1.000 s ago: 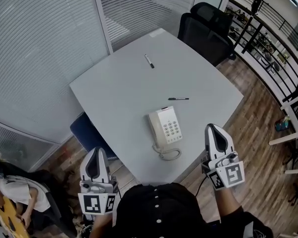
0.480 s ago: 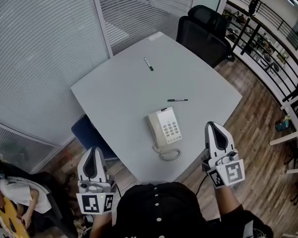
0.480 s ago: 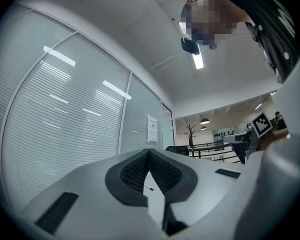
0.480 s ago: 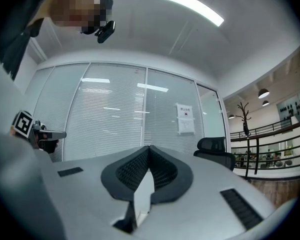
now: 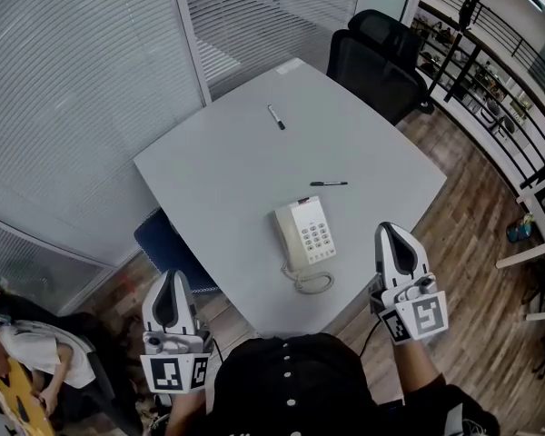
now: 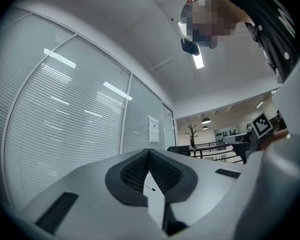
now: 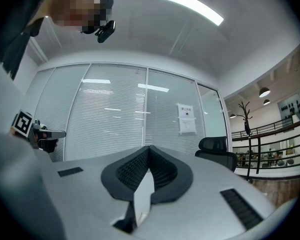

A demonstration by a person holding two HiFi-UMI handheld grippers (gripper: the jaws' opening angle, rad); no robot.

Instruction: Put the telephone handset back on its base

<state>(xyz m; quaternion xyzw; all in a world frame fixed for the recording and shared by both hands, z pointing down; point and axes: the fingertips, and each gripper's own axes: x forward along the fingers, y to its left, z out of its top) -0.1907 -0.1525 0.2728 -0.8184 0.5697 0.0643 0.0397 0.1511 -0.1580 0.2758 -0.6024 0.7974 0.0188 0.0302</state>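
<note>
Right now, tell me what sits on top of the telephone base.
The white handset lies along the left side of the telephone base in the head view, beside the bare keypad. The cradle beneath it is covered.

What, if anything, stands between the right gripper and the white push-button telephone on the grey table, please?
Nothing visible does. Only bare grey table lies between the shut right gripper and the white telephone. Its coiled cord trails at the near end, and a black pen lies beyond it.

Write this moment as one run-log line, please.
handset: on base | left claw: shut, empty | right claw: shut, empty
</note>
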